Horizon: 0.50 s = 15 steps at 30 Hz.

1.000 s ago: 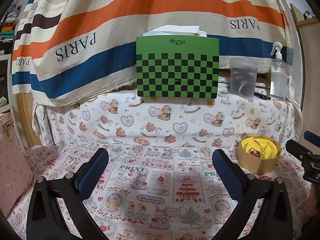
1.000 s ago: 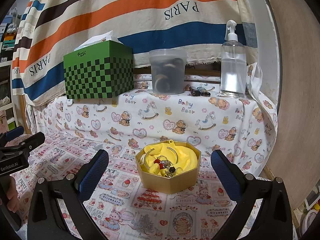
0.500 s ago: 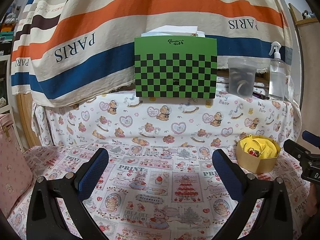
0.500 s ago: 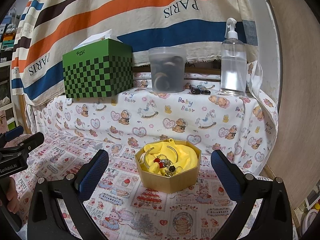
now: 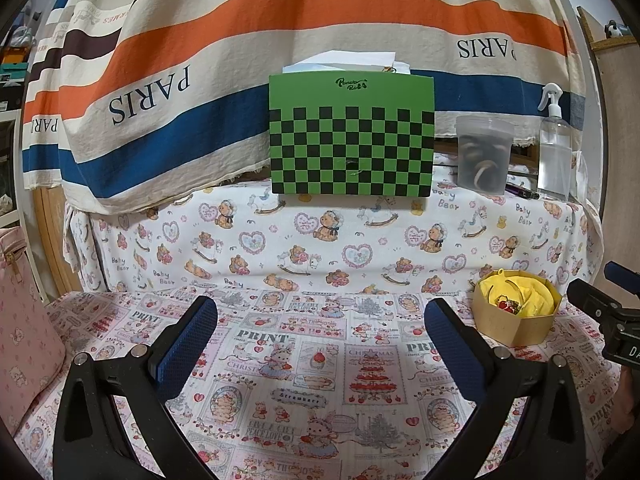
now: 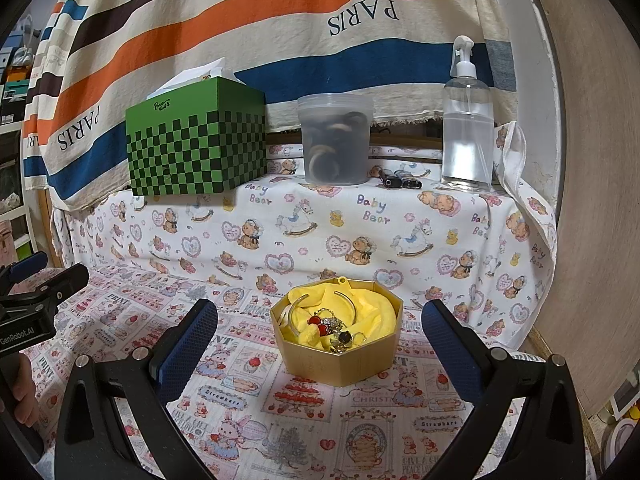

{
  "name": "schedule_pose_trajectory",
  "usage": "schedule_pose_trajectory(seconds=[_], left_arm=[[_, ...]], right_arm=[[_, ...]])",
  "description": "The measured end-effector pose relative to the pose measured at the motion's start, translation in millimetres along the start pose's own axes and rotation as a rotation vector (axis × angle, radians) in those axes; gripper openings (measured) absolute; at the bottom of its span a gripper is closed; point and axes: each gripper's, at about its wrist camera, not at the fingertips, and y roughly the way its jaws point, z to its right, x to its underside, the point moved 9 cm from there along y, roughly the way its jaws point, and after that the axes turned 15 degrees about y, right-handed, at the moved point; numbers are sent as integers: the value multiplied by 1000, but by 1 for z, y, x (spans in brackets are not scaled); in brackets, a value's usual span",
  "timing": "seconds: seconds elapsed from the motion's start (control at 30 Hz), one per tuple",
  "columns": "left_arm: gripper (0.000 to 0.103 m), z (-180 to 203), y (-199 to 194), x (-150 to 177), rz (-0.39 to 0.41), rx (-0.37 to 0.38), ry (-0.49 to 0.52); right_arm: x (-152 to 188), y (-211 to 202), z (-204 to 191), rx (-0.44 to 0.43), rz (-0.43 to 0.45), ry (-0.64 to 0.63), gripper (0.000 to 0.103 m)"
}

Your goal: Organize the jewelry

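A tan octagonal box (image 6: pixel 340 364) lined with yellow cloth sits on the printed tablecloth. It holds a pile of jewelry (image 6: pixel 334 326): bangles, red beads, rings. My right gripper (image 6: pixel 320 344) is open and empty, its fingers apart on either side of the box, a little short of it. The box also shows at the right of the left wrist view (image 5: pixel 516 326). My left gripper (image 5: pixel 320 340) is open and empty over bare tablecloth, well left of the box. The right gripper's tip (image 5: pixel 600 312) shows at that view's right edge.
On the raised shelf behind stand a green checkered tissue box (image 5: pixel 352 136), a clear plastic tub (image 6: pixel 335 144) with rings inside, a spray bottle (image 6: pixel 467 128) and small dark items (image 6: pixel 400 179). A pink bag (image 5: pixel 24 320) is at far left. A striped cloth hangs behind.
Both grippers have drawn back slightly, so the box and shelf look a little smaller. Both stay open and nothing has been taken hold of.
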Motion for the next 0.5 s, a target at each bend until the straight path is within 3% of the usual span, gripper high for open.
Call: schedule_pose_trajectory(seconds=[0.5], left_arm=[[103, 0, 0, 0, 0, -1, 0]], right_arm=[[0, 0, 0, -1, -2, 1, 103]])
